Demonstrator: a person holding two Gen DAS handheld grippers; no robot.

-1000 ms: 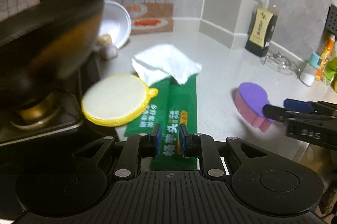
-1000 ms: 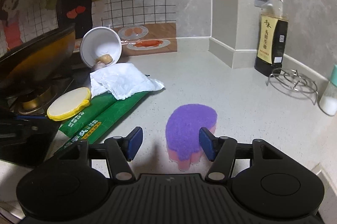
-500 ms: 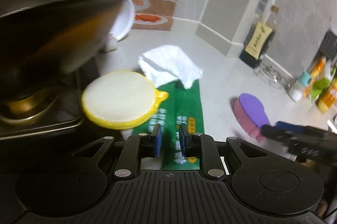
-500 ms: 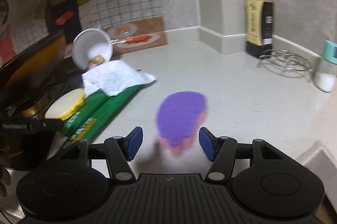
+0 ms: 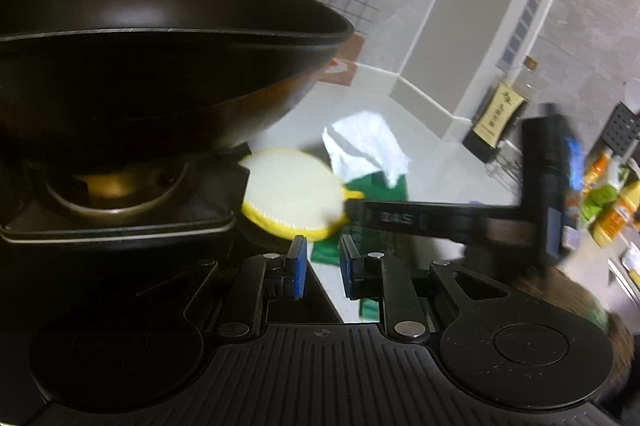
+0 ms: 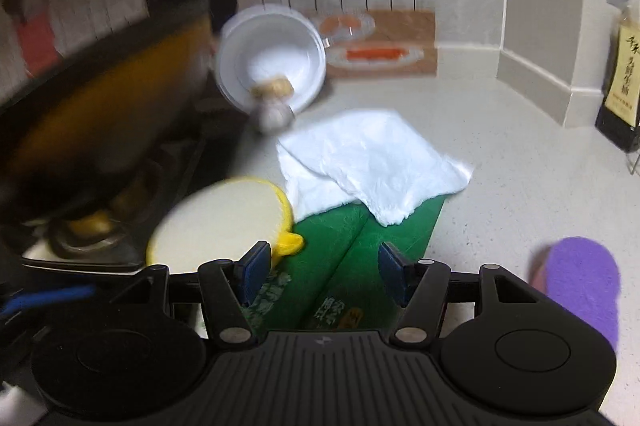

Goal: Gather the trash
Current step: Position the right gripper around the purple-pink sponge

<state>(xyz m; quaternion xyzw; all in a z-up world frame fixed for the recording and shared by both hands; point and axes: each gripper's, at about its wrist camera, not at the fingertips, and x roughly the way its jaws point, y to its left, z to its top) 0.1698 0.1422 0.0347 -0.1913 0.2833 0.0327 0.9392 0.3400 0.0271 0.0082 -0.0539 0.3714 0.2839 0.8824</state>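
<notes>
- Green wrapper (image 6: 352, 262): flat, glossy green packet with a lengthwise fold down its middle and printed characters plus a small yellow patch at its near end. It lies on the pale counter (image 6: 500, 153), running from near to far and slightly rightward. Its near end sits between the right gripper's fingers; whether they touch it cannot be told.
- White paper towel (image 6: 372, 161): crumpled sheet, creased, draped over the far end of the green wrapper and touching it.
- Right gripper (image 6: 322, 272): jaws spread wide, blue pads facing each other, nothing held; poised over the wrapper's near end.
- Left gripper (image 5: 322, 272): jaws nearly together with a narrow gap left between the blue pads, nothing gripped; a strip of green wrapper shows beyond the gap.
- Yellow-rimmed round pad (image 6: 224, 222): pale disc with a yellow edge and tab, left of the wrapper, overlapping the stove's edge.
- Black wok (image 5: 160, 73): on the burner, far left.
- White bowl (image 6: 272, 57): tipped on its side beyond the towel, a small brownish lump at its mouth.
- Purple sponge (image 6: 580, 282): near right, well apart from the wrapper.
- Dark sauce bottle (image 6: 624, 77): far right by the wall.
</notes>
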